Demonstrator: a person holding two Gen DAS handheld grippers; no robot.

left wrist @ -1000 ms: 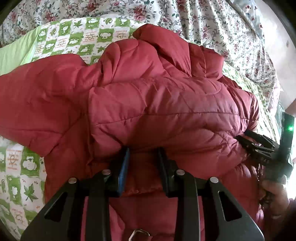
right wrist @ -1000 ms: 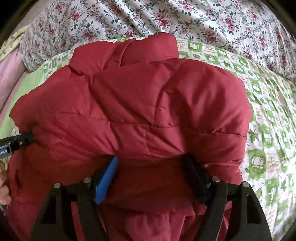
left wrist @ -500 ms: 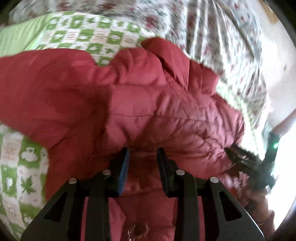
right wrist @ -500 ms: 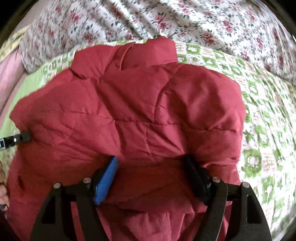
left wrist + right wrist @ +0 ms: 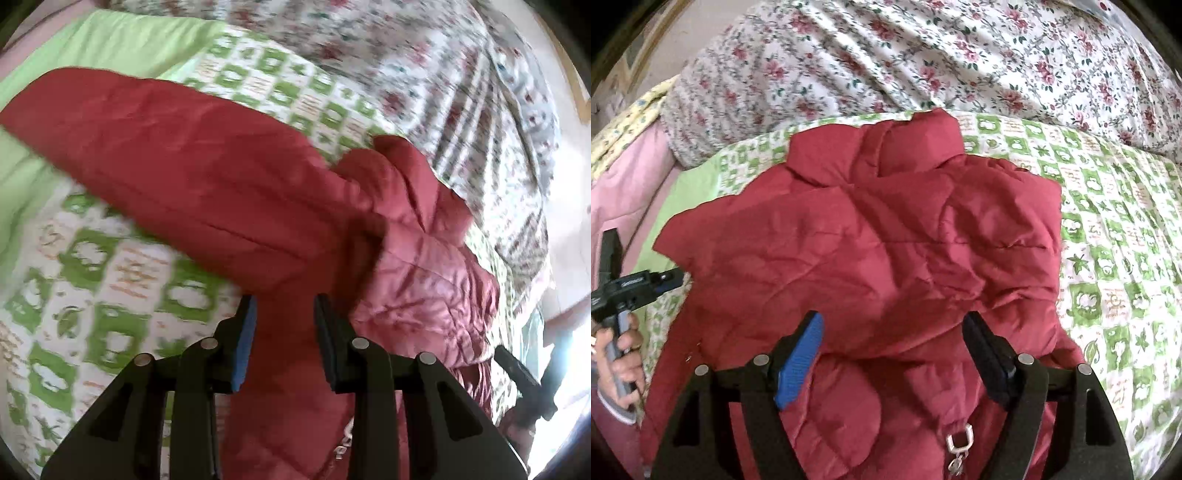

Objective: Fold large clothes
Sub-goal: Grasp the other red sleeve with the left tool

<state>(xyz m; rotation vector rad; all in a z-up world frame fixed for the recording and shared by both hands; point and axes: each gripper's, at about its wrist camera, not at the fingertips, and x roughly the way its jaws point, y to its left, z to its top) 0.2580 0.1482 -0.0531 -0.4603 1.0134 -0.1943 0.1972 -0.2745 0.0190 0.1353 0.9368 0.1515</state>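
A red quilted puffer jacket [image 5: 886, 258] lies on a green-and-white patterned blanket [image 5: 1108, 295], collar at the far side. In the left wrist view its long sleeve [image 5: 184, 177] stretches out to the left. My left gripper [image 5: 284, 314] has its jaws narrowly apart, with jacket fabric between them; the view is blurred. It also shows at the left edge of the right wrist view [image 5: 646, 282]. My right gripper [image 5: 894, 332] is open wide just above the jacket's near part, holding nothing. A metal zipper pull [image 5: 956, 443] hangs below it.
A floral duvet [image 5: 923, 66] is bunched along the far side of the bed. A pink sheet [image 5: 624, 192] and plain green cloth [image 5: 110, 44] lie to the left. The right gripper's tool shows at the right edge of the left wrist view [image 5: 524, 376].
My left gripper has swung left, and the sleeve now stretches out over the blanket. My right gripper has risen off the jacket, which now lies flatter.
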